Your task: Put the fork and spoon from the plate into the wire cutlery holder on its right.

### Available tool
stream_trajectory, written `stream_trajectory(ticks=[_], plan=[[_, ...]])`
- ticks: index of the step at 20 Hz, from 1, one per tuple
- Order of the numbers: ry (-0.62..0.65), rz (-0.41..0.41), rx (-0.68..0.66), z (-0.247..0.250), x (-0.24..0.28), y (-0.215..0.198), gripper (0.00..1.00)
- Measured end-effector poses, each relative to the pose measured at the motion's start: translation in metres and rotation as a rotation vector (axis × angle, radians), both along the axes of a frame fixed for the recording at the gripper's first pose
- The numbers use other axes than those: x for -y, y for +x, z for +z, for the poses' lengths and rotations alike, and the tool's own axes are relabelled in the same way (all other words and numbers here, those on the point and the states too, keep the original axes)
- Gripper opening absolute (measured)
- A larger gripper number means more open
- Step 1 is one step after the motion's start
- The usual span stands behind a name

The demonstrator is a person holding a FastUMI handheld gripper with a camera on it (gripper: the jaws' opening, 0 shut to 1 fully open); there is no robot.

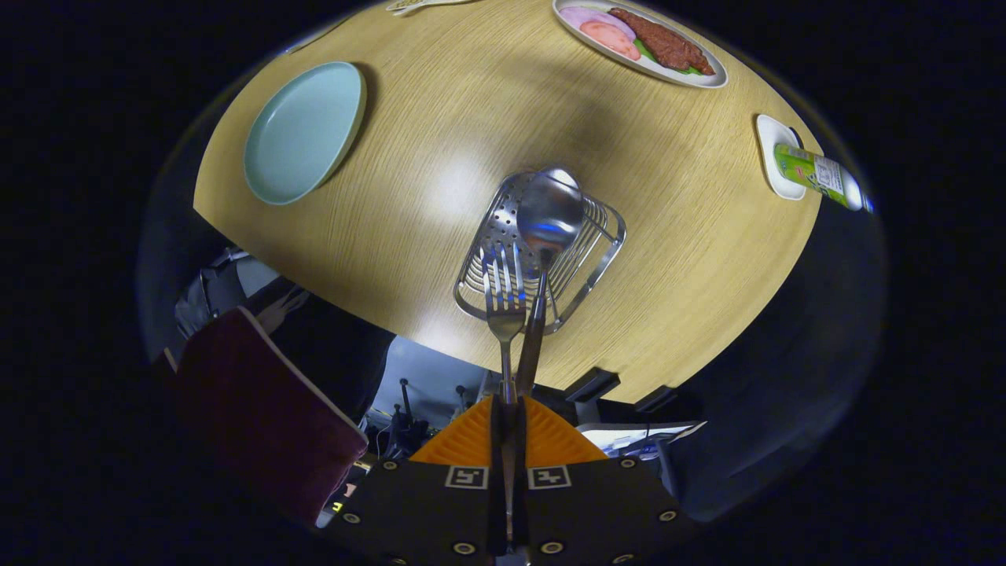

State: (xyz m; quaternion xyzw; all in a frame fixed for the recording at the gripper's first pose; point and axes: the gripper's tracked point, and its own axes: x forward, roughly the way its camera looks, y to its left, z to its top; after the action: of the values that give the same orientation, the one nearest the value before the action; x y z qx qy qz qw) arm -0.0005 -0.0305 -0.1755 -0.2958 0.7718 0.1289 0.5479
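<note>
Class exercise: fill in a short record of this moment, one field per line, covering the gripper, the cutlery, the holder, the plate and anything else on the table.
gripper: shut on fork and spoon handles together
fork: tines ahead of the fingers, above holder
spoon: bowl beside fork, above holder
holder: wire, on table, beyond the fingers
plate: pale green, bare, left of holder
others: food dish, bottle on white tray

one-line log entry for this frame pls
hand-held gripper: shut on fork and spoon | both above wire cutlery holder | plate: empty
</note>
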Motion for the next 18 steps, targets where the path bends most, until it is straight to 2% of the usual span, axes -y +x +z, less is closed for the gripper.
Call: stream_trajectory(ticks=[3,5,7,8,10,14,18], plan=[[0.024,-0.01,0.012,-0.001,-0.011,0.006,0.09],[0.037,-0.001,0.024,-0.001,-0.013,0.008,0.22],[0.057,0.006,0.042,-0.002,-0.018,0.01,0.5],[0.06,0.002,0.057,0.0,-0.018,0.011,0.78],[0.076,-0.016,0.09,0.004,-0.021,0.015,0.99],[0.166,-0.06,0.205,0.016,-0.031,0.024,0.99],[0.303,-0.151,0.418,0.042,-0.04,0.041,0.99]])
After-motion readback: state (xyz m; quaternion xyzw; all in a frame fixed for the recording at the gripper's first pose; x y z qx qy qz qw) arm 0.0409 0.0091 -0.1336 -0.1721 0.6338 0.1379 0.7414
